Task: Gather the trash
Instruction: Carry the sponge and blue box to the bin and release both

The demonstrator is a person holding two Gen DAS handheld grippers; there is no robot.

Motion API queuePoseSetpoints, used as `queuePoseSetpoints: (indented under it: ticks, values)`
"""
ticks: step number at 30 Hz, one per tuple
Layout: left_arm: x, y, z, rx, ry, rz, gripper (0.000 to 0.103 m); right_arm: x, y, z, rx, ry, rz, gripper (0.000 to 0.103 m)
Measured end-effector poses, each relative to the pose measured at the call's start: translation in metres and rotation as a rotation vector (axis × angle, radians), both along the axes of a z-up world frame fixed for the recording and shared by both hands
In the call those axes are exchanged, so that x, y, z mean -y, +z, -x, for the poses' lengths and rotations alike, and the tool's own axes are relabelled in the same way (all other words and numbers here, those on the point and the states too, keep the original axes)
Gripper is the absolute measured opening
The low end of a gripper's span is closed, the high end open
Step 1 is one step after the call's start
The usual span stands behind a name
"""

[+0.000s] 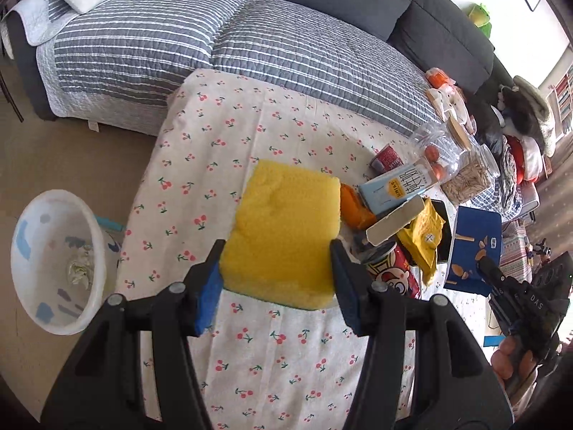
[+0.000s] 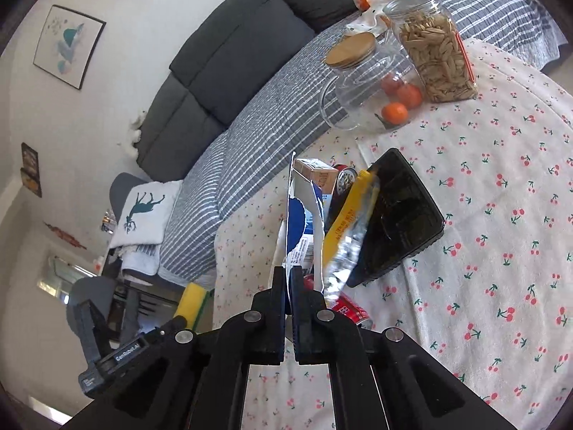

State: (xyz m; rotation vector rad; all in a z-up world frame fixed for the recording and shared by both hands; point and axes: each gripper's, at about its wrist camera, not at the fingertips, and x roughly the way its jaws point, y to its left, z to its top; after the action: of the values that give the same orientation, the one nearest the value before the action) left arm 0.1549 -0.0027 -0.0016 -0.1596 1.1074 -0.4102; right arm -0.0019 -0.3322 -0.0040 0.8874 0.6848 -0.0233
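Note:
My left gripper [image 1: 277,247] is shut on a yellow sponge [image 1: 283,222], held above the cherry-print tablecloth [image 1: 222,132]. My right gripper [image 2: 287,270] is shut on the thin edge of a blue and white snack bag [image 2: 297,222], lifted off the table; the left wrist view shows that bag [image 1: 472,229] hanging at the right. Still on the table are a yellow snack bag [image 2: 347,229], a red can [image 2: 349,310], a milk carton [image 1: 394,186] and orange peel [image 1: 352,208]. A white bin [image 1: 57,261] with crumpled paper stands on the floor at the left.
A black tablet [image 2: 394,215] lies beside the yellow bag. Two glass jars stand at the table's far side, one with oranges [image 2: 372,89], one with seeds [image 2: 433,50]. A grey sofa with a striped cover [image 1: 286,46] runs along the table.

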Motion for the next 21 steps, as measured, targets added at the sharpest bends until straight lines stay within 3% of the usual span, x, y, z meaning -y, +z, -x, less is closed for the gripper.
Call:
queuePoseSetpoints:
  ticks: [10, 14, 18, 21]
  values:
    - [-0.128, 0.011, -0.013, -0.044, 0.19, 0.103, 0.058, -0.053, -0.004, -0.017, -0.016, 0.14, 0.091, 0.003]
    - [-0.178, 0.016, -0.022, -0.036, 0.249, 0.088, 0.058, -0.087, -0.01, -0.025, -0.028, 0.226, 0.129, 0.003]
    - [-0.207, -0.006, -0.029, -0.097, 0.287, 0.04, 0.058, -0.126, -0.015, -0.037, -0.029, 0.322, 0.152, 0.003]
    - [-0.217, -0.025, -0.029, -0.157, 0.295, 0.058, 0.058, -0.164, -0.022, -0.055, -0.039, 0.376, 0.124, 0.003]
